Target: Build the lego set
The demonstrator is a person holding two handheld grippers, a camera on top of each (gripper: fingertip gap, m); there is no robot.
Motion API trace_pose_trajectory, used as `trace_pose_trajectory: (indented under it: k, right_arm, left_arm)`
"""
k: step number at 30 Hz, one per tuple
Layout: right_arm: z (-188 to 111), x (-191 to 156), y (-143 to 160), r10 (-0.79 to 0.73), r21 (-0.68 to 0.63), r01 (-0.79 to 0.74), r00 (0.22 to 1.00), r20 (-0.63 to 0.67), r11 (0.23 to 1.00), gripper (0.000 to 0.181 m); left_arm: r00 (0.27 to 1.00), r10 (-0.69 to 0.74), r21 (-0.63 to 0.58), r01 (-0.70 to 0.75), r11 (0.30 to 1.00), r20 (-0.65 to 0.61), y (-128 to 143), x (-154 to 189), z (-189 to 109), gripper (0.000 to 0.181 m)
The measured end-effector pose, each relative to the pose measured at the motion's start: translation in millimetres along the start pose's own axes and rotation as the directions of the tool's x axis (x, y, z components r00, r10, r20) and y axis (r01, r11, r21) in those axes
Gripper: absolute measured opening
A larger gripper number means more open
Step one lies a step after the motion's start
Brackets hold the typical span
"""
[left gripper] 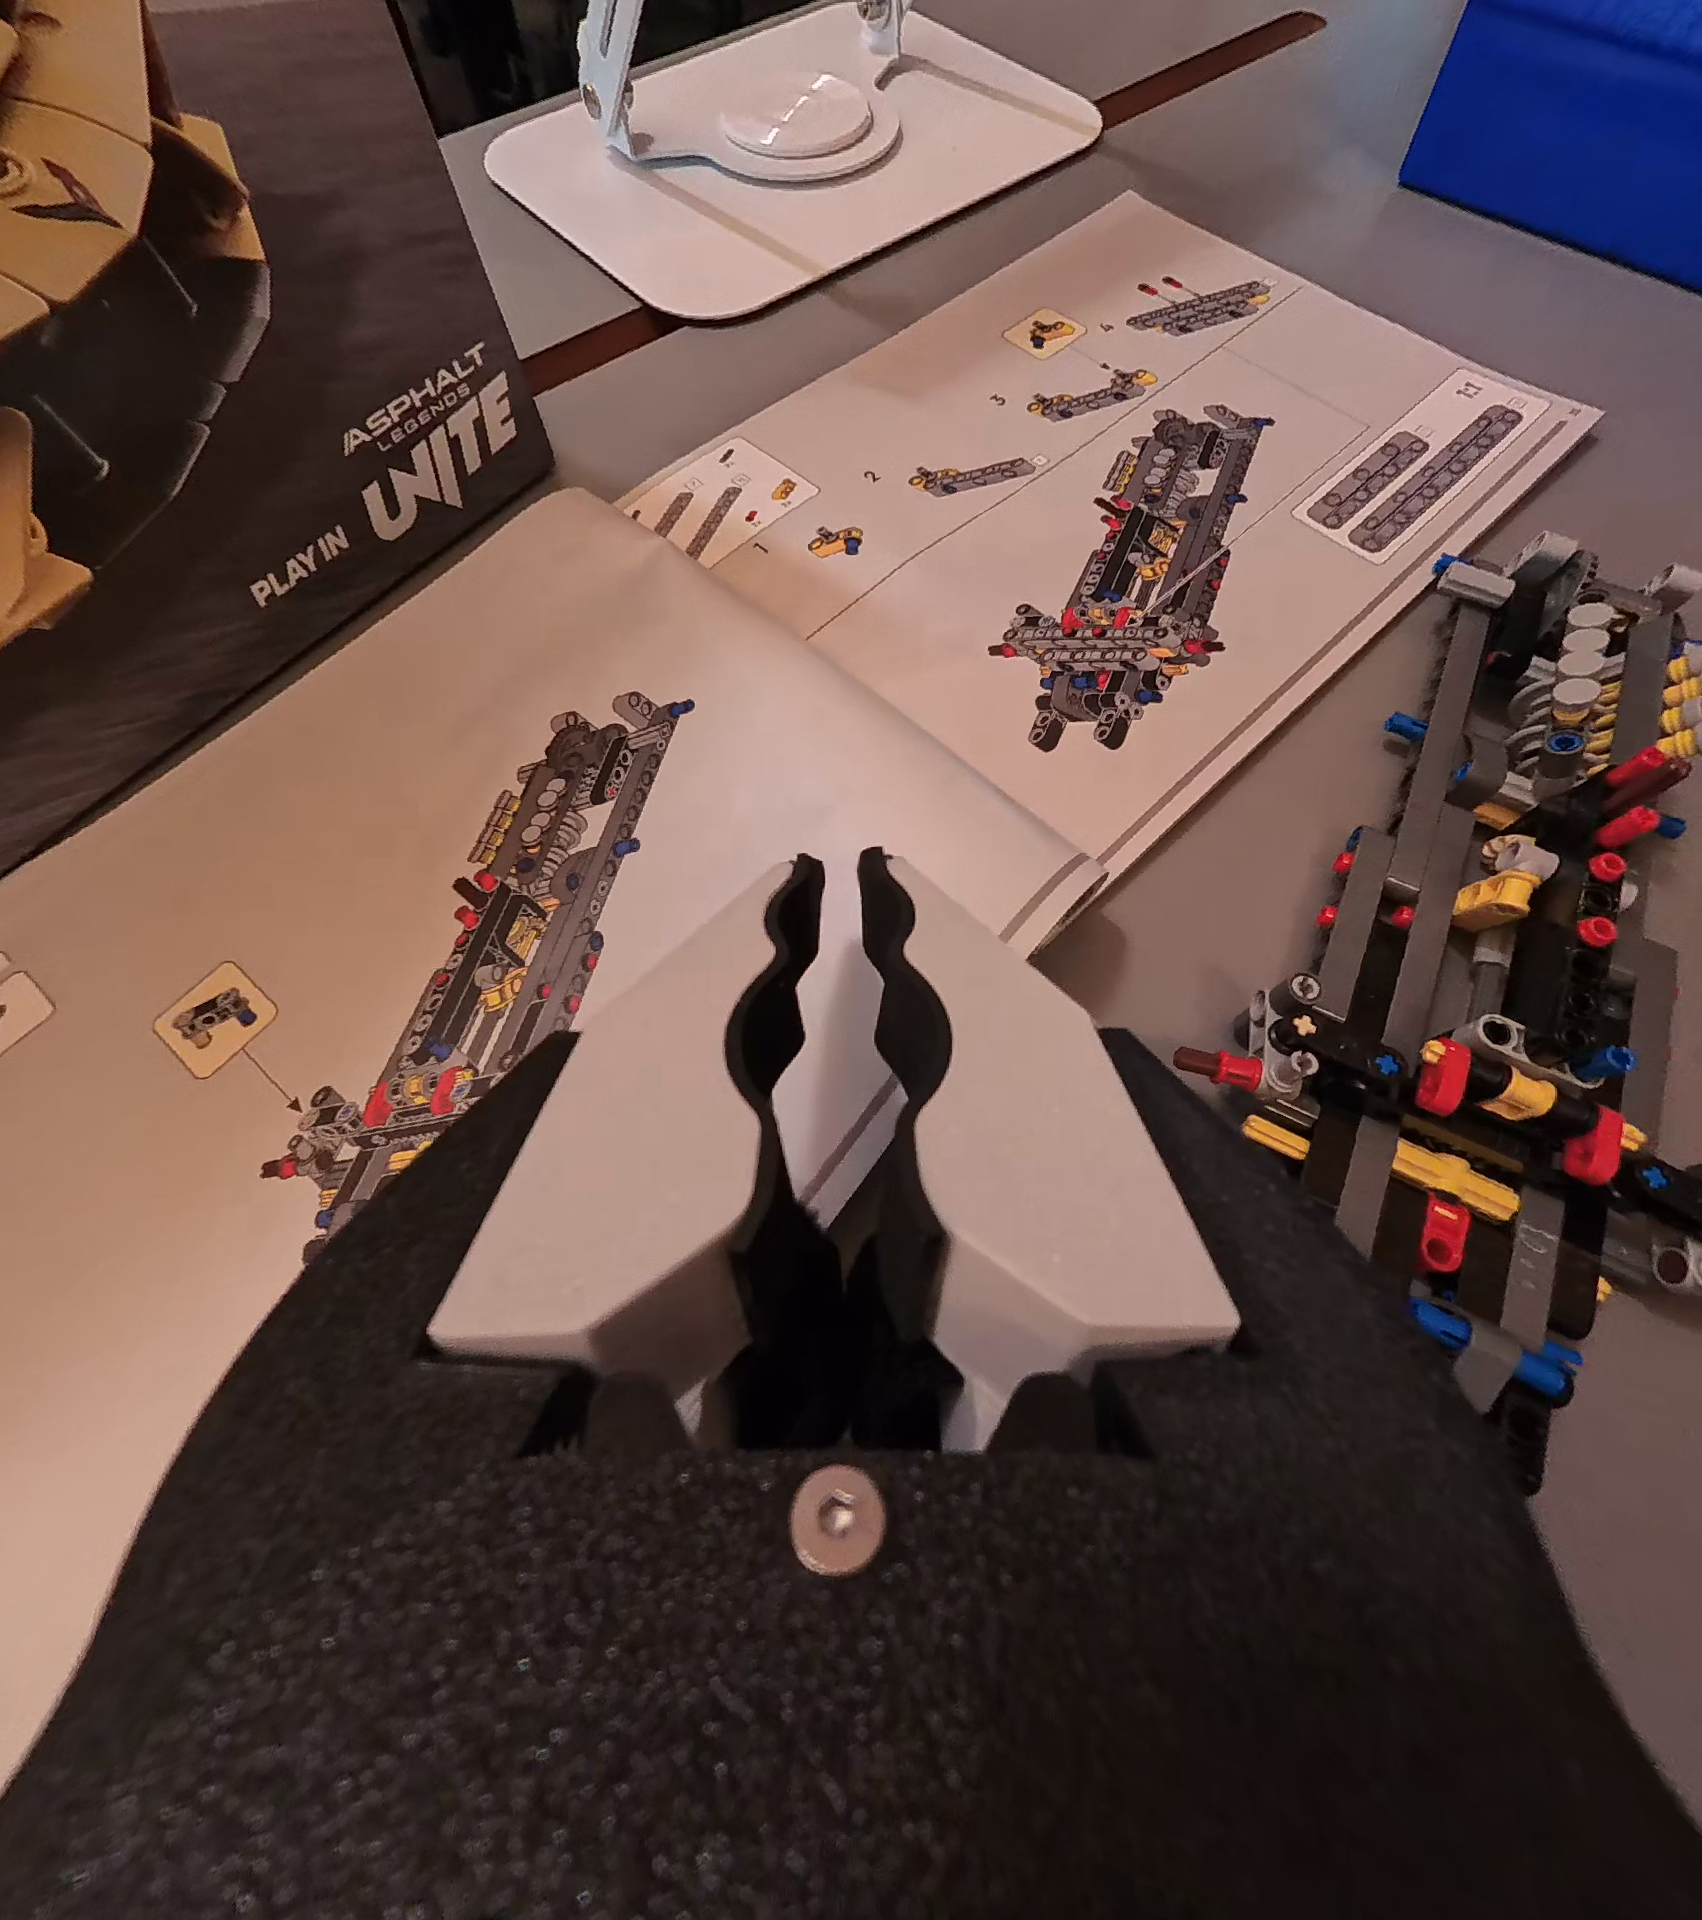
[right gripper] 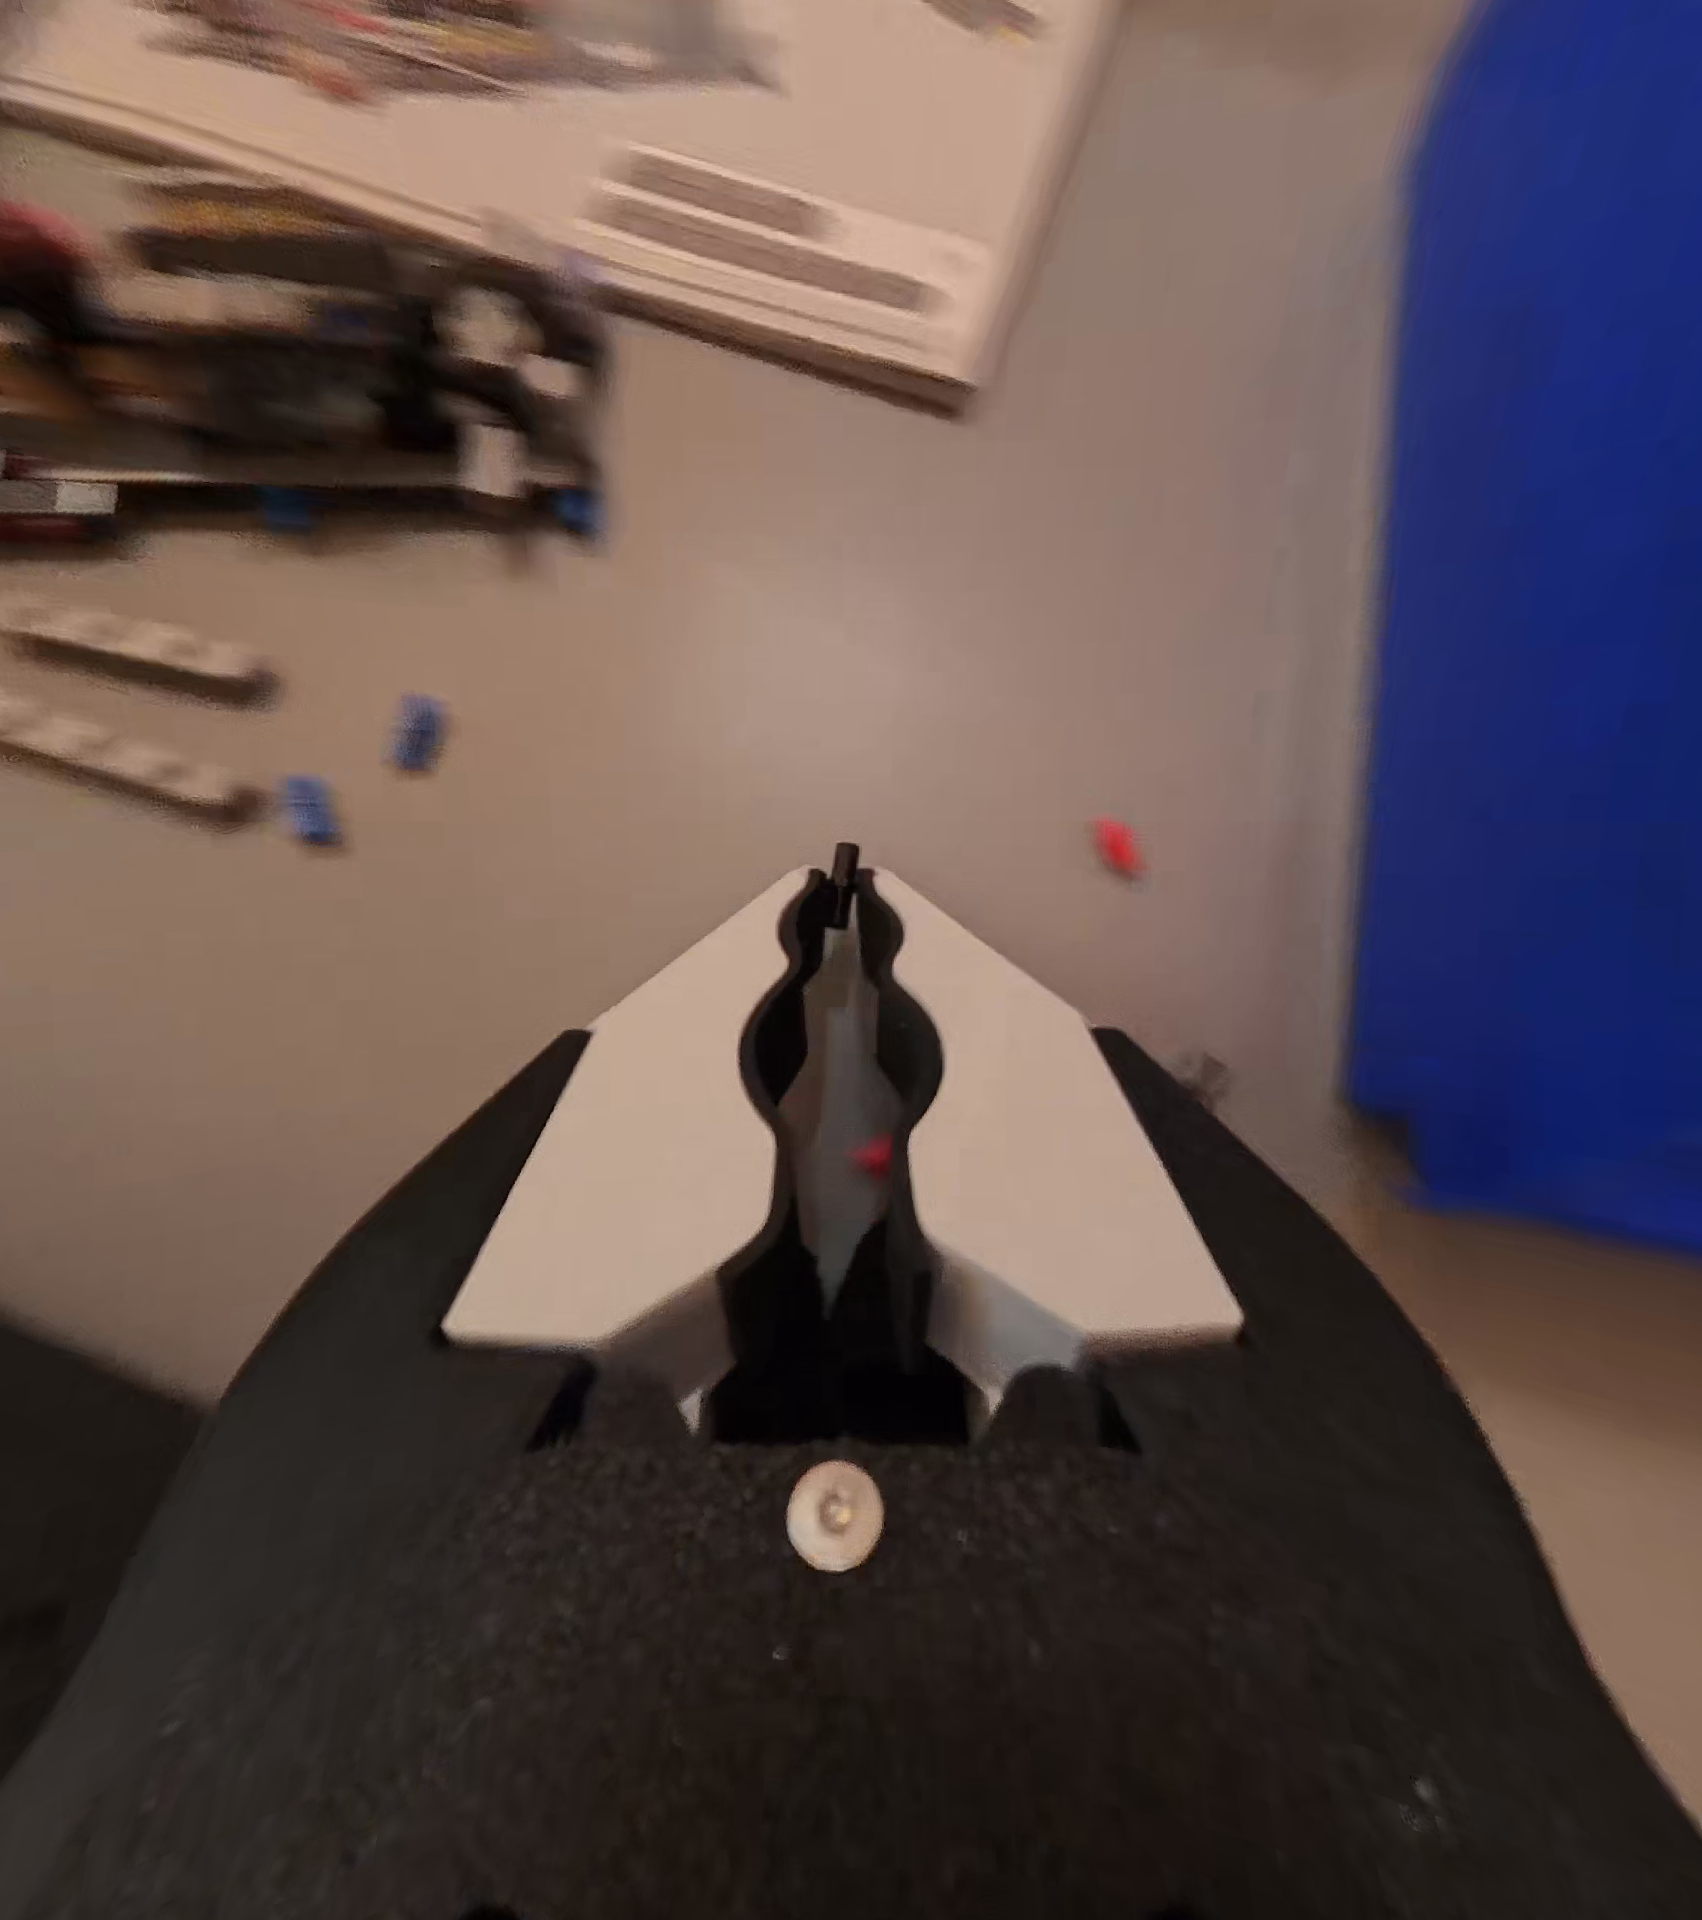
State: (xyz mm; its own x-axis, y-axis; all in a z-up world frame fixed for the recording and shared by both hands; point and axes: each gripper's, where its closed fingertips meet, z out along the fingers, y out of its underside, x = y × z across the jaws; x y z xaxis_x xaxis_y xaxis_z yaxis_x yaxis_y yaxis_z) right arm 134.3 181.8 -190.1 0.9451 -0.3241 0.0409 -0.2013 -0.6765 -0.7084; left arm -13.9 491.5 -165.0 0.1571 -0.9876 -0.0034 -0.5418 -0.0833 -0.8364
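The right gripper (right gripper: 842,878) is clenched on a small black pin (right gripper: 842,871) at its tips, and the half-built Lego chassis (right gripper: 234,364) lies far-left of it on the counter (right gripper: 826,623), long axis running left to right. The left gripper (left gripper: 839,871) is slightly parted and empty above the instruction booklet (left gripper: 826,644), with the chassis just to its right. Motion blur in the right wrist view hides the chassis's pin holes, and its left end is cut off.

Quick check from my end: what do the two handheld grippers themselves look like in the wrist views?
Both match. The left gripper and right gripper each have a rough-textured black body with one silver screw in the middle, and two pale grey angular fingers lined with wavy black pads. No cables, sleeves or markings show.
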Motion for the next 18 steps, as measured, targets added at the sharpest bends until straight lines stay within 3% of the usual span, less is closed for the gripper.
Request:
trace_pose_trajectory:
  k: [2, 5, 12, 18]
  right_arm:
    - [4.7, -48.7, -9.4, -0.103, 0.011, 0.103, 0.983, 0.151, 0.995, 0.004]
    - [10.8, -85.3, -14.2, -0.207, 0.024, 0.207, 0.955, 0.214, 0.978, 0.004]
    - [20.5, -95.8, -2.7, -0.198, -0.039, 0.215, 0.943, 0.266, 0.976, 0.005]
    - [9.4, -90.2, -7.3, -0.162, -0.002, 0.168, 0.952, 0.262, 0.986, 0.009]
  left_arm:
    - [1.000, 0.004, -0.003, -0.004, 1.000, 0.002, 0.4, 0.1, 0.3, 0.006]
    - [1.000, 0.005, -0.001, -0.005, 1.000, 0.001, 0.0, 0.2, -0.1, 0.006]
    - [1.000, 0.014, -0.001, -0.014, 1.000, 0.005, -0.7, -0.1, -1.5, 0.006]
    - [1.000, 0.029, -0.006, -0.029, 1.000, 0.004, 0.1, 2.6, -0.3, 0.006]
